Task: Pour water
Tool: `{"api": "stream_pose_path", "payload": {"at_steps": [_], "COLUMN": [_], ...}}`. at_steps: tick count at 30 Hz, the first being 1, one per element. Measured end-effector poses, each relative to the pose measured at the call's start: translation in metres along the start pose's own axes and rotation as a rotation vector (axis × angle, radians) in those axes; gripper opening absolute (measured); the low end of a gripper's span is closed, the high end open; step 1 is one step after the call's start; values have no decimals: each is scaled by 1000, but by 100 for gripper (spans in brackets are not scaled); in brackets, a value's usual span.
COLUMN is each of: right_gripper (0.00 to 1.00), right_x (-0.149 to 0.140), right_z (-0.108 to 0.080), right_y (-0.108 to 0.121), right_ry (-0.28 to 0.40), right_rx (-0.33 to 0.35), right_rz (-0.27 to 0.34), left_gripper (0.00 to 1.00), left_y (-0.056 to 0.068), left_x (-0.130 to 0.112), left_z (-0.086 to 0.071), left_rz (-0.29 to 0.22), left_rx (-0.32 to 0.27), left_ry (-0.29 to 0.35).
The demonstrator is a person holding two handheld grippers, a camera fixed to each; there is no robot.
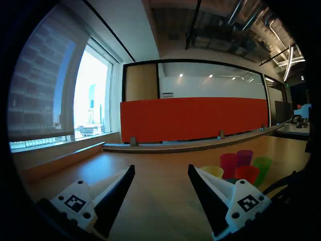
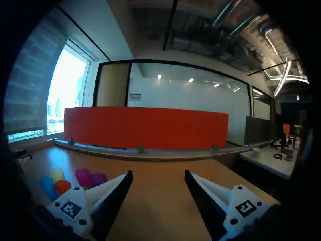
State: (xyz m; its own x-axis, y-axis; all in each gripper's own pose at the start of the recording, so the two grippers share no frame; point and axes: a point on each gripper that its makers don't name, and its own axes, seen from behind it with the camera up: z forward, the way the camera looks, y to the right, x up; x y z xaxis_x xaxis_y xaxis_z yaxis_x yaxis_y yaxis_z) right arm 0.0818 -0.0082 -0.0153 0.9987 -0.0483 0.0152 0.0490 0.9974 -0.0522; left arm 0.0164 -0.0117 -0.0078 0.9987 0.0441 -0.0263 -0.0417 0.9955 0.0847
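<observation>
Over desk (image 1: 160, 213): left gripper (image 1: 161, 166), right gripper (image 2: 158, 172) spread wide; cups (image 1: 240, 166) near.

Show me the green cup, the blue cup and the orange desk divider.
green cup (image 1: 263, 164), left gripper view, on its side wall just below the rim.
blue cup (image 2: 48, 188), right gripper view, on the middle of its side wall.
orange divider (image 2: 144, 127), right gripper view, on the middle of its front panel.

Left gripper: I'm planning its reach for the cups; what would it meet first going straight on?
Probably nothing near: the left gripper, open, points over bare desk, with the cups off to its right. The orange divider at the desk's far edge comes first, though depth is unclear.
</observation>
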Motion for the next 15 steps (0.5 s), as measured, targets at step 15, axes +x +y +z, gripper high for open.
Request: {"api": "stream_pose_path", "payload": {"at_steps": [15], "right_gripper": [100], "right_x": [7], "right_z": [-2], "right_y": [-5], "right_ry": [14], "right_rx": [4], "right_rz": [-17], "left_gripper": [98], "left_y": [-1], "left_x": [-14], "left_z": [3], "left_rz": [-41], "left_rx": [-15], "left_ry": [-23]}}
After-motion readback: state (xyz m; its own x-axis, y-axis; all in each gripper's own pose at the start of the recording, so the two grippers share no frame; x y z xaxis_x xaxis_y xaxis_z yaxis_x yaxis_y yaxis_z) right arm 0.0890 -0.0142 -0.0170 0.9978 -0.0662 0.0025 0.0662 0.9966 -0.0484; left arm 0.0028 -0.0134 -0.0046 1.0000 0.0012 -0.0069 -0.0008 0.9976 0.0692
